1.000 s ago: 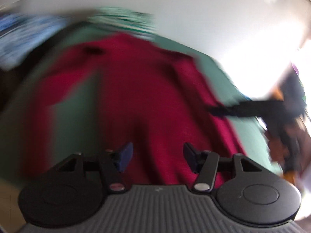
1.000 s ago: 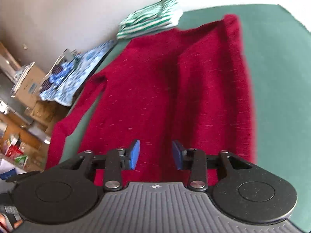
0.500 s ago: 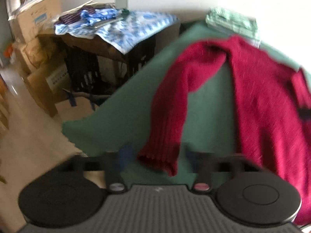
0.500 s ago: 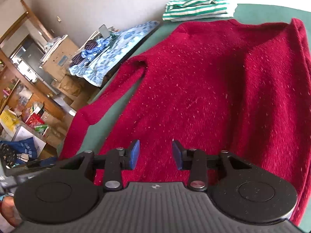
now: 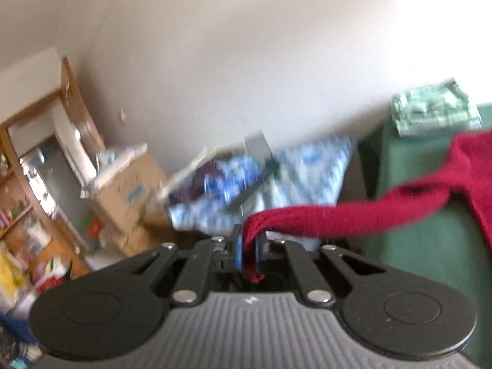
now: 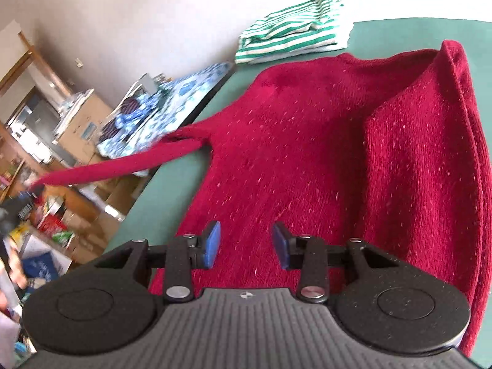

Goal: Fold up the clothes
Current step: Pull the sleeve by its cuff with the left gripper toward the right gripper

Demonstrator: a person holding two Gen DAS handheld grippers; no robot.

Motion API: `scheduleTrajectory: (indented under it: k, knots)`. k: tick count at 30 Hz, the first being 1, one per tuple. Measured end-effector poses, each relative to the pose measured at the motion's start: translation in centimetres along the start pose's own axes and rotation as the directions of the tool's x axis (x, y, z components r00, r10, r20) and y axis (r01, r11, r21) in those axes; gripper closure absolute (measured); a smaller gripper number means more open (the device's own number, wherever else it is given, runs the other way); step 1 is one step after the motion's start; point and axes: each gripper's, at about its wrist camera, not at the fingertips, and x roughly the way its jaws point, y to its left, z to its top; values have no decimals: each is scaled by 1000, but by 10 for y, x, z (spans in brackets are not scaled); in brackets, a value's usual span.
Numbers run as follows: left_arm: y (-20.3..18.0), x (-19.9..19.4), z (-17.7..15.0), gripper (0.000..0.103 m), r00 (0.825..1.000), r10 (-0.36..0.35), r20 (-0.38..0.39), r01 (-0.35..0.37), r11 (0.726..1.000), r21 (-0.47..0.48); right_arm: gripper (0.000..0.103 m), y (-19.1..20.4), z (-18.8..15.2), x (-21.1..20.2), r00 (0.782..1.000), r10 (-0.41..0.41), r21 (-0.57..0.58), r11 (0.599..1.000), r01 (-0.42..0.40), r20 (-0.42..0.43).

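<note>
A: Where is the dark red knitted sweater [image 6: 323, 160]?

B: It lies spread on the green table surface [image 6: 409, 30], body flat, speckled with pale lint. Its right side is folded over onto the body, making a thick doubled edge along the right of the right wrist view.

A: And the sleeve?

B: The long red sleeve [image 5: 347, 215] is lifted off the green surface and stretched out past the table's left edge. In the left wrist view it runs from the sweater's shoulder at the right across to the cuff.

A: What has hold of it?

B: The left gripper [image 5: 248, 247]. Its blue-padded fingers are pressed together on the cuff, and a scrap of red knit pokes out below them. That view is rather blurred, but the clamp on the sleeve is plain.

A: The right gripper [image 6: 246, 244]?

B: Its two blue pads stand apart with nothing between them. It hovers over the lower part of the sweater's body; I cannot tell if it touches the knit.

A: Anything else on the table?

B: A folded green-and-white striped garment [image 6: 292, 29] sits at the far edge, just beyond the sweater's collar end. Beside the table, to the left, a blue-and-white patterned cloth [image 6: 172, 98] covers a lower stand, with a brown cardboard box [image 5: 129, 190] near it against the pale wall.
</note>
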Motion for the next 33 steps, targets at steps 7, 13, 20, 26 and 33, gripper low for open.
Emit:
scheduleTrajectory:
  k: [7,13,20,26,33]
  knots:
    - [19,58,-2,97,990,-68,125,39,975,218,61,40,26,30,997,-67,-16,998,68,48]
    - [66,136,-7,97,992,45,115,-68,978,198,61,74,45,56,990,-116,-10,993,117,84]
    - [55,149,-32,95,963,-149,225,49,916,398,61,91,32,79,984,-172,63,984,169,45]
    - [38,188,-86,95,991,-72,111,10,875,485,61,98,25,94,975,-222,87,971,221,-1]
    - [36,174,-44,94,960,-108,259,-11,908,419,60,110,39,117,971,-236,42,971,237,-31]
